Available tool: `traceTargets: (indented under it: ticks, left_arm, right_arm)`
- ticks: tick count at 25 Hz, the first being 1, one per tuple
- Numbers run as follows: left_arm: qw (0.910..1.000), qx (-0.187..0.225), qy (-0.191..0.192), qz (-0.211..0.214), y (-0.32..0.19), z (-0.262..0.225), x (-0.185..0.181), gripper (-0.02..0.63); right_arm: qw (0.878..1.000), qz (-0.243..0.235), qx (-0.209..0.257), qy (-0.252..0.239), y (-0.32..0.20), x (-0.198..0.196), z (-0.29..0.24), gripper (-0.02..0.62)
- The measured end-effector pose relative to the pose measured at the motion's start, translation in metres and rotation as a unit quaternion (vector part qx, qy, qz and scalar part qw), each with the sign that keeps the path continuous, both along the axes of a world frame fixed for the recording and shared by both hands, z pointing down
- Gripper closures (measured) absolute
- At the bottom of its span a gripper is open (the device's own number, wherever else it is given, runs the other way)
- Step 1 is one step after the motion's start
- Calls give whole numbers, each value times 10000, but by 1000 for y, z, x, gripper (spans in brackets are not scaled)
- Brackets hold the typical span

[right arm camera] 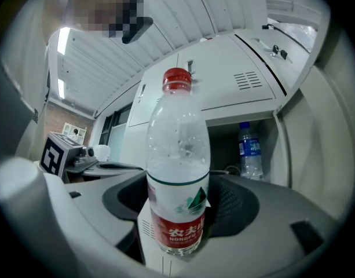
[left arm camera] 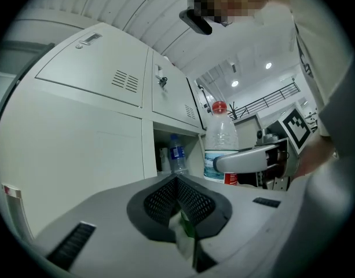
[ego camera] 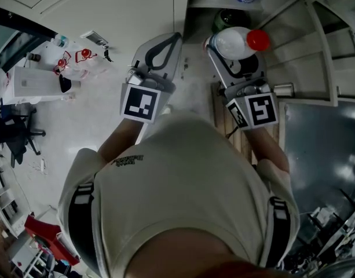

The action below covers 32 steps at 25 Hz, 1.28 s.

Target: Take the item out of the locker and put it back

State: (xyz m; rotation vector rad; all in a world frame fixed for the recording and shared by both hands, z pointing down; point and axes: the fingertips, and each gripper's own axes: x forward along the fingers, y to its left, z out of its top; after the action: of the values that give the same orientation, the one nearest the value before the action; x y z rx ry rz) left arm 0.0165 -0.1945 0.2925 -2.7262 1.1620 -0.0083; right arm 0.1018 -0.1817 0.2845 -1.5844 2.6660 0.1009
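A clear water bottle (ego camera: pixel 238 42) with a red cap and a red and white label stands upright between the jaws of my right gripper (ego camera: pixel 232 54), which is shut on it. In the right gripper view the bottle (right arm camera: pixel 177 172) fills the middle, in front of the open locker compartment (right arm camera: pixel 246 132). A second bottle (right arm camera: pixel 249 149) with a blue label stands inside that compartment. My left gripper (ego camera: pixel 164 46) is to the left of the bottle, jaws together and holding nothing. In the left gripper view the held bottle (left arm camera: pixel 220 143) and right gripper (left arm camera: pixel 252 158) are at the right.
Closed locker doors (left arm camera: pixel 96 68) fill the wall to the left of the open compartment, one with a key in its lock (left arm camera: pixel 161 81). The open locker door (ego camera: pixel 316 45) hangs at the right. A white box (ego camera: pixel 32 86) and an office chair (ego camera: pixel 15 132) are on the floor at left.
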Motion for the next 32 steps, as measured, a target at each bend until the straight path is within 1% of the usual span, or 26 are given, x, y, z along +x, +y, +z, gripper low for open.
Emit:
traceTargets:
  ticks: [6, 11, 17, 23, 28, 32]
  left_arm:
    - [9999, 52, 35, -85, -13, 0, 4, 594]
    - [9999, -47, 51, -143, -26, 12, 8, 594]
    - [9991, -281, 165, -274, -46, 38, 9, 594]
    - [9986, -421, 107, -307, -57, 63, 12, 594]
    - [9982, -372, 102, -460, -62, 80, 9, 594]
    - [9979, -460, 68, -460, -66, 101, 14, 594]
  right_arm:
    - [9999, 31, -72, 97, -33, -3, 7, 287]
    - [9997, 99, -164, 156, -60, -6, 25, 287]
    - [9982, 179, -438, 370, -89, -12, 57, 287]
    - [9959, 260, -691, 529, -112, -16, 92, 287]
    - [9941, 369, -806, 619, -128, -16, 121, 287]
    - [9915, 416, -1039, 670, -140, -15, 146, 287]
